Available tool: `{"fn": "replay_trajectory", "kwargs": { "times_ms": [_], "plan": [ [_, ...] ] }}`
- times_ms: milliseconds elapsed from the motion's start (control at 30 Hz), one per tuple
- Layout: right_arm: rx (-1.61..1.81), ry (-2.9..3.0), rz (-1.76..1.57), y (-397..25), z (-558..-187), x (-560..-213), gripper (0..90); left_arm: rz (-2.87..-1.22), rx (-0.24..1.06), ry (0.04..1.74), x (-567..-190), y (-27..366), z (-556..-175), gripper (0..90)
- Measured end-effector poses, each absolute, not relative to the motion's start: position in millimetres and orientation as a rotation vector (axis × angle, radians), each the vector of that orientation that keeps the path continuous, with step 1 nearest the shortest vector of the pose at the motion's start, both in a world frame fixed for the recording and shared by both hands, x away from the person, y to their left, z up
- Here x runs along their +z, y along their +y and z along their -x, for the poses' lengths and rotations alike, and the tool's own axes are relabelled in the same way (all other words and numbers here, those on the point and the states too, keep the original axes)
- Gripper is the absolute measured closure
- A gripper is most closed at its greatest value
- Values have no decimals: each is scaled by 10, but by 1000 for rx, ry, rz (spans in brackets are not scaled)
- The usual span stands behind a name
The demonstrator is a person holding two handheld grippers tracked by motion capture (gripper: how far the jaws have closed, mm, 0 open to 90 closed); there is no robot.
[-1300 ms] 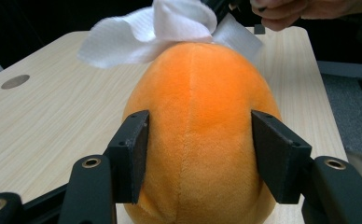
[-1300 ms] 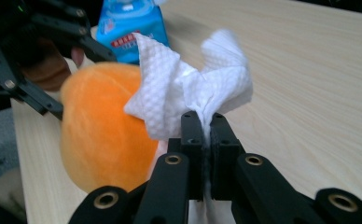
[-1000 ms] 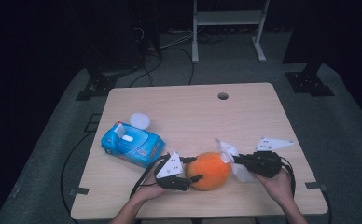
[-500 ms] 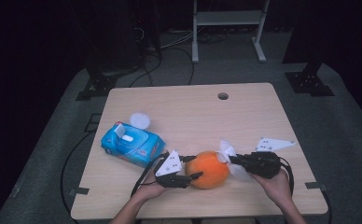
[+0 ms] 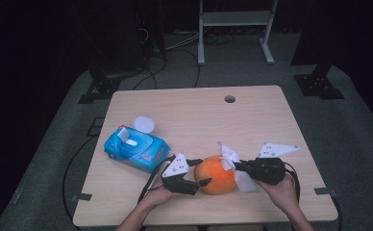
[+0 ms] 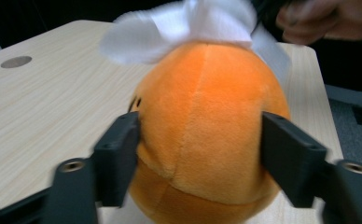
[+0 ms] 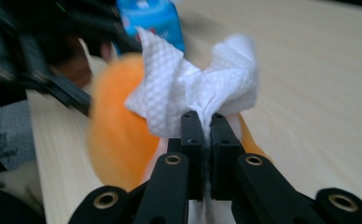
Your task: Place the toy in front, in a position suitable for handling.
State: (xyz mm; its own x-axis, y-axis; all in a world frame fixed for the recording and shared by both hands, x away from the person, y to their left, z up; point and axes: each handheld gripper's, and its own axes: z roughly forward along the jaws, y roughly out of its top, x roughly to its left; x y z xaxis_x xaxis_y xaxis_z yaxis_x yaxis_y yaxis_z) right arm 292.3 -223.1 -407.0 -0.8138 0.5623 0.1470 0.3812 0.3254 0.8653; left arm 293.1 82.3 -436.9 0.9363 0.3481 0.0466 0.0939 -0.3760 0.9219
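Observation:
An orange plush ball rests near the table's front edge. My left gripper is shut on it, one jaw pressing each side. My right gripper is shut on a white wet wipe, holding it against the ball's right upper side. The wipe drapes over the top of the ball in the left gripper view. A hand holds the right gripper behind the ball.
A blue wet-wipe pack with its lid flap up lies on the left of the table. A white round cap sits just behind it. A cable hole is at the back.
The right gripper with the wipe has shifted slightly over the ball's right side. The left gripper and the ball have stayed in place.

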Motion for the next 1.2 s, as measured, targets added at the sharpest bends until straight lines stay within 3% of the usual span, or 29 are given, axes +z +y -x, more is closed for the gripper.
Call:
{"fn": "replay_trajectory", "kwargs": {
  "times_ms": [133, 267, 533, 633, 767, 933, 1100, 1200],
  "plan": [
    [1578, 2391, -726, -2071, -2816, -3919, 857, -1957, 342, 245, -4274, 708, -2820, 420],
    [1545, 2409, -791, -2120, -2871, -4029, 859, -1928, 345, 275, -4235, 731, -2808, 464],
    [1560, 2374, -733, -2069, -2774, -3905, 856, -1909, 350, 278, -4220, 696, -2800, 467],
    [1500, 2412, -752, -2065, -2817, -4003, 858, -1911, 329, 267, -4280, 682, -2836, 406],
    [1478, 2410, -774, -2104, -2836, -4041, 859, -1904, 296, 315, -4337, 700, -2885, 185],
    [1527, 2395, -818, -2166, -2872, -4055, 857, -1921, 235, 349, -4444, 685, -2936, 164],
    [1548, 2393, -794, -2182, -2870, -4053, 857, -1906, 270, 344, -4393, 684, -2892, 400],
    [1564, 2378, -821, -2256, -2887, -4053, 857, -1894, 292, 347, -4351, 669, -2875, 454]
  ]
}}
